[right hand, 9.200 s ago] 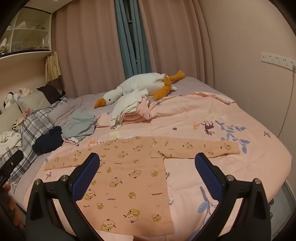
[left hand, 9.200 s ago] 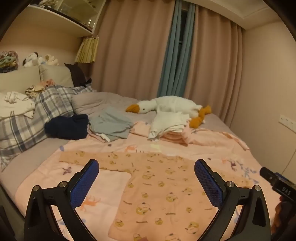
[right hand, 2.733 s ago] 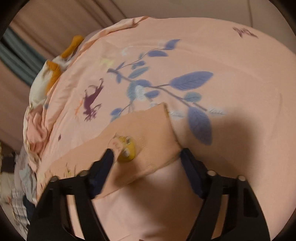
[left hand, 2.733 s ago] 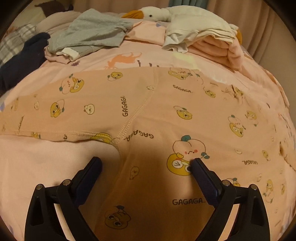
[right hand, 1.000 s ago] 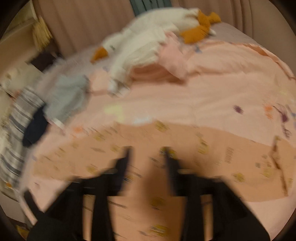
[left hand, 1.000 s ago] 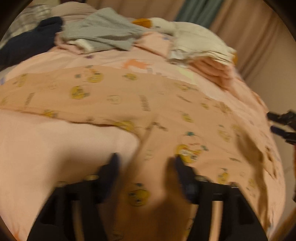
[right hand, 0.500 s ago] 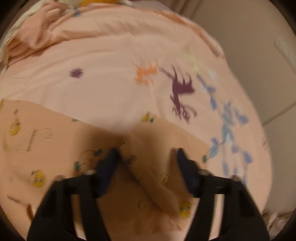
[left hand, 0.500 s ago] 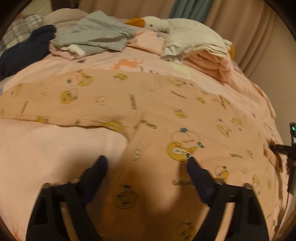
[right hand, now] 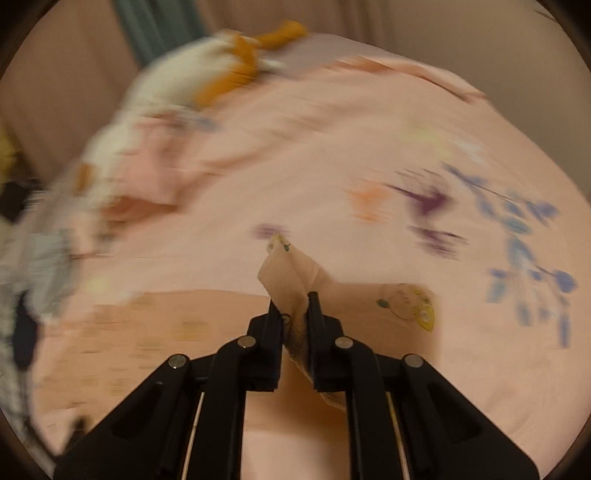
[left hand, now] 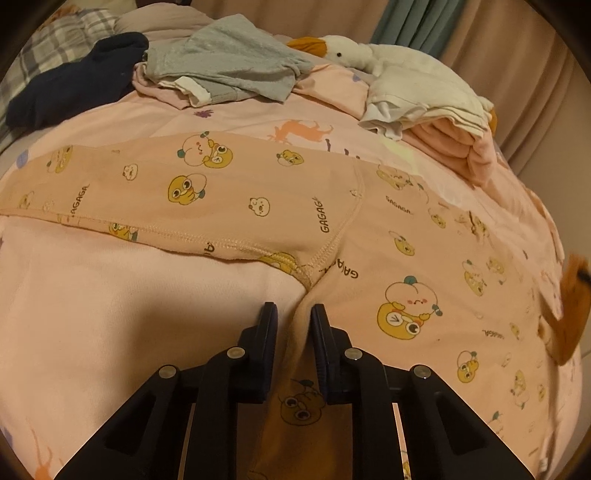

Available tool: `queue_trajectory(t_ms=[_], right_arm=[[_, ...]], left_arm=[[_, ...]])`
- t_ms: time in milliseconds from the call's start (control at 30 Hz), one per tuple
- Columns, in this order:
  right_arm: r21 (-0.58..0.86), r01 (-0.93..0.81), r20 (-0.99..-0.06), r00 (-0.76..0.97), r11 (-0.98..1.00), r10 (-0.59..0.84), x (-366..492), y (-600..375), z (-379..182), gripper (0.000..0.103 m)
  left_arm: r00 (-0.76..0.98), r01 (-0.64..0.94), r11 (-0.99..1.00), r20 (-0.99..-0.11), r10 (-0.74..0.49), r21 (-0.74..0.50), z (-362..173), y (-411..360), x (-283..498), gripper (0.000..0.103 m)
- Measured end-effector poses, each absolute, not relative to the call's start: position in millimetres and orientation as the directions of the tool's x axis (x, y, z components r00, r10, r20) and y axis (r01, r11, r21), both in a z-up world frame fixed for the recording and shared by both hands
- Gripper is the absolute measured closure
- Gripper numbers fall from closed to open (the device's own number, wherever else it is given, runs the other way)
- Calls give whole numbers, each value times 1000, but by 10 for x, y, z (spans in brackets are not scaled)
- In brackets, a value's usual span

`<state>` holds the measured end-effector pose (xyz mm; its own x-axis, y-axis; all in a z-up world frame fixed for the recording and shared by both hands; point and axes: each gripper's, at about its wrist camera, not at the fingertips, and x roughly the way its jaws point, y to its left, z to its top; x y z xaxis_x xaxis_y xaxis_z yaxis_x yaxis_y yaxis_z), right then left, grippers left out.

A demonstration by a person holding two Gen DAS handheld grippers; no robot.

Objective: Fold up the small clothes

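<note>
A small peach long-sleeved shirt (left hand: 258, 192) with cartoon prints lies spread flat on the pink bedspread (left hand: 110, 314). My left gripper (left hand: 293, 314) is shut on the shirt's side edge just below the left armpit seam. My right gripper (right hand: 290, 301) is shut on the shirt's right sleeve (right hand: 291, 280) and holds a fold of it lifted above the bed; the right wrist view is motion-blurred. The lifted sleeve also shows at the right edge of the left wrist view (left hand: 570, 314).
At the back of the bed lie a grey garment (left hand: 229, 66), a dark navy garment (left hand: 74, 88), a stack of folded white and pink clothes (left hand: 436, 110) and a white goose plush (left hand: 354, 51). Curtains (left hand: 480, 33) hang behind.
Both grippers were open half a second ago; both have closed on the shirt. The right gripper has lifted the sleeve off the bed and is moving fast.
</note>
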<state>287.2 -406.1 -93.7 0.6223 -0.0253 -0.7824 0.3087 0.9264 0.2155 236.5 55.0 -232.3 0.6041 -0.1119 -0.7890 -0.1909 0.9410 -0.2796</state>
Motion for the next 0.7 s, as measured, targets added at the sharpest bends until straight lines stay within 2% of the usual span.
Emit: queue_trajectory(t_ms=[133, 233, 333, 433, 467, 500, 633, 667, 700], right_arm=[[368, 98, -706, 677, 925, 209, 3029, -3063, -762, 91], [466, -67, -682, 608, 882, 406, 3229, -2086, -937, 91], [491, -157, -682, 542, 857, 490, 3382, -1349, -1187, 89], [482, -203, -722, 459, 852, 517, 3527, -815, -1508, 76], [456, -214, -755, 421, 864, 502, 3547, -694, -1616, 58], [425, -217, -786, 393, 879, 477, 3549, -615, -1685, 52], [331, -242, -816, 413, 912, 405, 3513, -717, -1658, 52], [319, -238, -807, 440, 917, 395, 3471, -839, -1576, 46], [312, -230, -799, 461, 922, 386, 3424, -977, -1503, 36]], left_arm=[[607, -196, 917, -777, -164, -346, -2339, 642, 2362, 84], [608, -205, 890, -766, -211, -408, -2352, 726, 2357, 84], [614, -184, 888, -755, -230, -421, -2359, 737, 2337, 84], [616, -140, 897, -746, -253, -419, -2344, 735, 2333, 84], [615, -133, 892, -742, -267, -432, -2346, 755, 2334, 83], [610, -129, 882, -738, -289, -453, -2350, 794, 2339, 82], [581, -188, 845, -750, -314, -500, -2279, 959, 2347, 81], [589, -211, 862, -764, -264, -460, -2218, 980, 2330, 81], [600, -226, 888, -775, -196, -400, -2156, 986, 2307, 81]])
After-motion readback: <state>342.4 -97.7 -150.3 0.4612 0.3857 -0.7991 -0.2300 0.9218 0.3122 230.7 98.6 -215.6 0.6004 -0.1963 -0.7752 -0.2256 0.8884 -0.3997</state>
